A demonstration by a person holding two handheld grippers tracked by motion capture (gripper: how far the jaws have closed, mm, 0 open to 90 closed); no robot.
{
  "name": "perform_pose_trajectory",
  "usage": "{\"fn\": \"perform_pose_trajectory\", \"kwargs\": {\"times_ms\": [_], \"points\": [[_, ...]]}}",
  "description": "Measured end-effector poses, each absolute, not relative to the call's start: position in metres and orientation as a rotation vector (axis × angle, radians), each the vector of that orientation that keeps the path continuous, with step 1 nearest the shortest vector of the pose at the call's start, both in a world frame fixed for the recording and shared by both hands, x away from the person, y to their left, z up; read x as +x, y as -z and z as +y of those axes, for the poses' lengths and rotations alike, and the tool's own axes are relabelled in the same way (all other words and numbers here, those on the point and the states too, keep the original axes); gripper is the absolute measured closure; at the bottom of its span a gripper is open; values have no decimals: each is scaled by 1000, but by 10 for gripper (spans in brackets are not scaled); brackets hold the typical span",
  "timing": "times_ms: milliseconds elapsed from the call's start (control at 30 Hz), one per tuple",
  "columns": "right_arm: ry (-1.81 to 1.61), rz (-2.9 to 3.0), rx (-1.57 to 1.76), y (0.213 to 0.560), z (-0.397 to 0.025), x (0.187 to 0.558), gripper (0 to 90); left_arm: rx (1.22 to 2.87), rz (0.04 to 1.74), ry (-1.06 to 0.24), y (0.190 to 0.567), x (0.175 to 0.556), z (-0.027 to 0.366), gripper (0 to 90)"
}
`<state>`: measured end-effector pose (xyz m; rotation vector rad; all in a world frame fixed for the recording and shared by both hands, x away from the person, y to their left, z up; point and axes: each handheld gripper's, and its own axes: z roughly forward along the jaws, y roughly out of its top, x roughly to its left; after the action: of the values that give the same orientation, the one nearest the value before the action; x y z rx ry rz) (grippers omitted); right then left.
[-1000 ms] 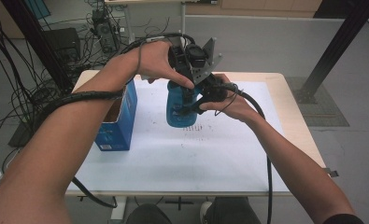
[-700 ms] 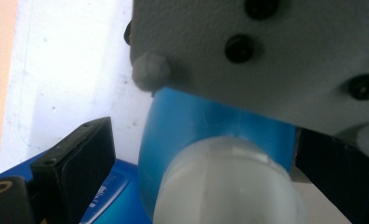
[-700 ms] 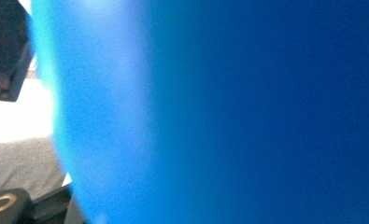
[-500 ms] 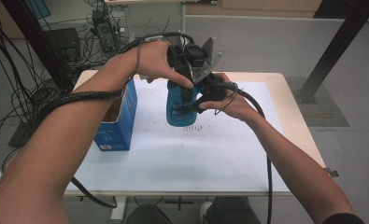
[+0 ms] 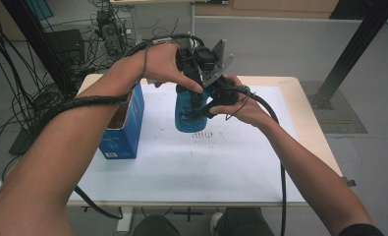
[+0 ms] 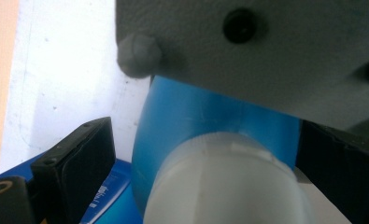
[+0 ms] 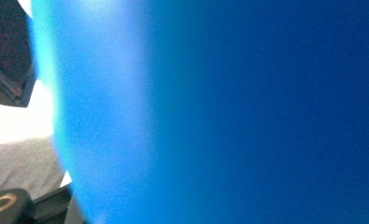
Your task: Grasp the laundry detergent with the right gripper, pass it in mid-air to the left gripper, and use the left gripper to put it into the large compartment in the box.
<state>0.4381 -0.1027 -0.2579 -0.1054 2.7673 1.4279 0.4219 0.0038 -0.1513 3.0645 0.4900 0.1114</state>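
At left of the high view, an open blue box (image 5: 120, 125) stands on the white-covered bench (image 5: 240, 167). Centre frame, a blue bottle (image 5: 189, 110) with a white cap (image 6: 229, 182) is held above the bench. The left gripper (image 5: 194, 66) reaches down over the cap, its jaws spread on either side of the neck, contact unclear. Right of centre, the right gripper (image 5: 216, 101) presses against the bottle's side; whether its jaws clamp it cannot be told.

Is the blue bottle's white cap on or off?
On. In the left gripper view the white cap sits on the blue bottle neck, between the left gripper jaws.
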Motion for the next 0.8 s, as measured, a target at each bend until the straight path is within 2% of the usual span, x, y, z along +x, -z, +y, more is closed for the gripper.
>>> {"fn": "perform_pose_trajectory", "kwargs": {"times_ms": [800], "points": [[-1421, 2770, -108, 258, -103, 438, 435, 3067, 488, -112, 152, 422, 3, 57]]}}
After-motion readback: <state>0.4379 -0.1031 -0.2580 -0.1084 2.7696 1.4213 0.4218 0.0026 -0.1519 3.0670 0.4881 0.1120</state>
